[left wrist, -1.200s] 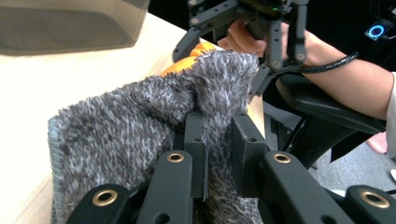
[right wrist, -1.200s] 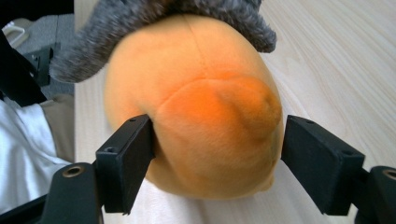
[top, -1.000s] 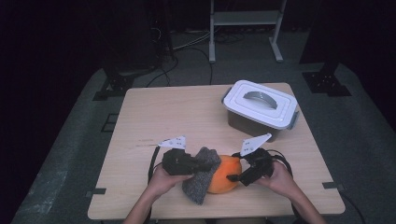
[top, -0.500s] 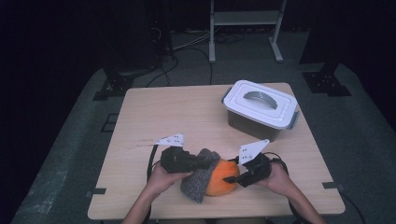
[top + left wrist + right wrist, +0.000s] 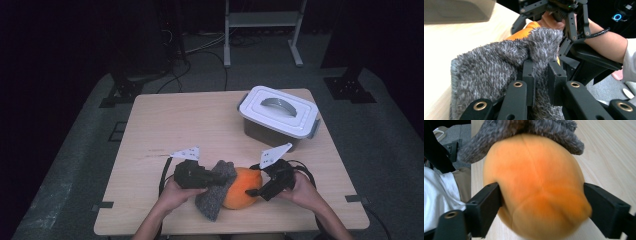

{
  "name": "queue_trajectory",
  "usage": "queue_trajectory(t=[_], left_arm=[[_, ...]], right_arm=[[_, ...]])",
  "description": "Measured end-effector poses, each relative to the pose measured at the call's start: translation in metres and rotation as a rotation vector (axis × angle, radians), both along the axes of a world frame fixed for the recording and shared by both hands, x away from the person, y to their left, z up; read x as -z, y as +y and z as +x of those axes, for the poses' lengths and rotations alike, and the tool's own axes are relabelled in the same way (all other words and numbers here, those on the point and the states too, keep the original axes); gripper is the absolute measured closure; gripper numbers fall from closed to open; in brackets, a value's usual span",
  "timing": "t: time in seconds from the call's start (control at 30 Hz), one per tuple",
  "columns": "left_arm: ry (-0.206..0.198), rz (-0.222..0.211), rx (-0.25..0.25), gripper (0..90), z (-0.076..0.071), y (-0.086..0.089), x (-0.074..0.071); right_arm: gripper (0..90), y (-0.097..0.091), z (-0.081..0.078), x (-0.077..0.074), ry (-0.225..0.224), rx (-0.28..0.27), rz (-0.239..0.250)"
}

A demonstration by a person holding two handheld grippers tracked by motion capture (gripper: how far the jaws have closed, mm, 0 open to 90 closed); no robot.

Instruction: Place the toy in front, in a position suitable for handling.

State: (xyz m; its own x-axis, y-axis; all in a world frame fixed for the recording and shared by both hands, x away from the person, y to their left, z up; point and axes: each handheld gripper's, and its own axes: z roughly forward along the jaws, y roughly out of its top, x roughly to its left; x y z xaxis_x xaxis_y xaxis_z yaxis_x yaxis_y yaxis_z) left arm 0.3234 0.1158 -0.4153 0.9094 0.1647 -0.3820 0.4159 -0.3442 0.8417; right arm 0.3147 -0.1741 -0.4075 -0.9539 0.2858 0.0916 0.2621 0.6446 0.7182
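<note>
Pinching the grey cloth (image 5: 499,67) in its closed jaws, left gripper (image 5: 212,176) drapes it over the orange ball (image 5: 536,192) for wiping; right gripper (image 5: 253,192), jaws wide, steadies the ball on the tabletop (image 5: 200,125).

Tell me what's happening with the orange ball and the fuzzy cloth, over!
Left tool shut on grey cloth. Right tool wide, jaws just reopened, hugging orange ball. Cloth draped over ball. Lidded box clear behind.

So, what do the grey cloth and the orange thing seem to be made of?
The grey cloth looks like fuzzy knitted or fleece fabric: long, soft fibres stand up from it. The orange thing seems a soft, matte plush or foam ball: seams cross it and it dents at the gripper pads.
</note>
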Motion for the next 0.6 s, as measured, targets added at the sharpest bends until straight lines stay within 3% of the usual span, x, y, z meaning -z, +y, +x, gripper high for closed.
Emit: queue_trajectory(t=[0.1,0.23,0.37,0.5,0.6], left_arm=[[-0.003,-0.001,0.006,78.4,-0.001,-0.002,-0.001],[-0.016,-0.026,0.008,78.4,0.000,-0.001,-0.007],[-0.024,-0.027,0.009,78.3,0.000,-0.001,-0.010],[-0.009,-0.015,-0.012,78.4,0.003,0.004,-0.004],[0.000,-0.002,-0.020,78.4,0.005,0.008,0.002]], right_arm=[[19.6,0.007,0.000,0.004,-0.004,-0.015,-0.001],[35.0,0.010,-0.006,0.003,-0.068,-0.070,0.018],[37.2,0.018,-0.013,-0.001,-0.119,-0.121,0.014],[37.8,0.012,-0.008,-0.001,-0.109,-0.129,0.018],[35.7,0.001,0.001,0.002,-0.077,-0.102,0.028]])
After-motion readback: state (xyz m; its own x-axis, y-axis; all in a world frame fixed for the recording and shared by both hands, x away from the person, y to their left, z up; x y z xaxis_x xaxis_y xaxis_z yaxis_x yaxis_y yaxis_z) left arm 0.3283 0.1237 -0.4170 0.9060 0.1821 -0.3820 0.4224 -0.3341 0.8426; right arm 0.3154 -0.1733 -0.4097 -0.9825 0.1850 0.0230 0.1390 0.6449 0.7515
